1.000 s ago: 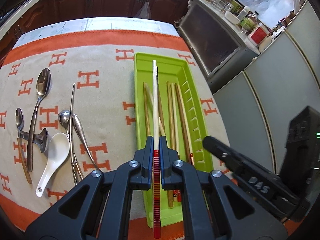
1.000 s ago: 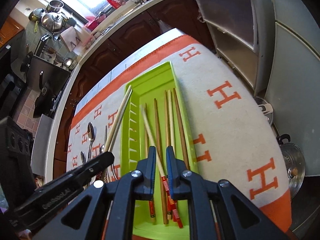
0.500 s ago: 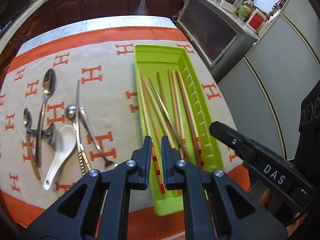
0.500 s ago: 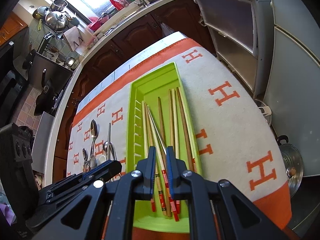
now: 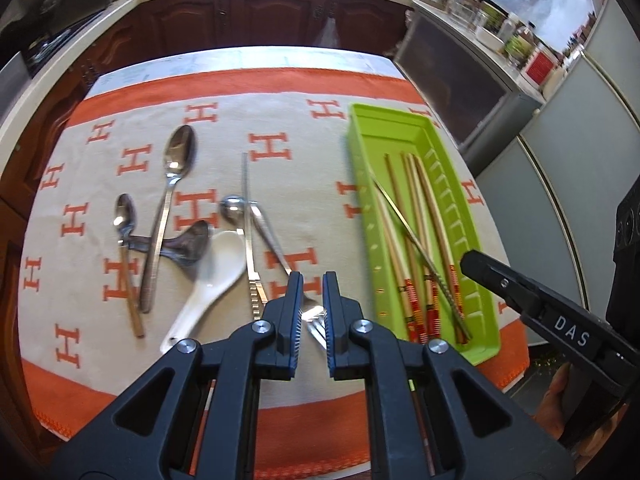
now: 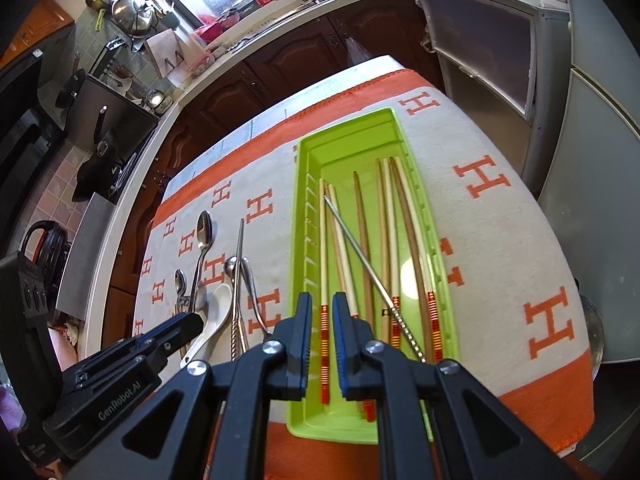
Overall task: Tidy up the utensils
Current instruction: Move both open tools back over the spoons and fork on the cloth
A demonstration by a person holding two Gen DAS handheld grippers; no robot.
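A green tray (image 5: 356, 148) (image 6: 304, 420) on the right of the cloth holds several wooden chopsticks (image 5: 430, 212) (image 6: 364, 232) and a metal one (image 6: 360, 256) lying slantwise. Left of it lie a large spoon (image 5: 176, 168), a white ceramic spoon (image 5: 216, 276), a metal chopstick (image 5: 248, 232), a fork (image 5: 276, 244) and small spoons (image 5: 124, 216). My left gripper (image 5: 311, 280) is slightly open and empty above the fork's near end. My right gripper (image 6: 322, 304) is slightly open and empty over the tray's near end, above a chopstick.
An orange-and-beige H-patterned cloth (image 5: 280, 120) covers the table. Dark wood cabinets (image 5: 240, 16) stand beyond the far edge, a glass-fronted cabinet (image 5: 452, 80) at the right. The near table edge lies just below both grippers. A pot lid (image 6: 592, 340) sits on the floor at right.
My left gripper let go of the chopsticks into the tray, then moved left off the tray to above the fork. The right gripper stayed over the tray's near end.
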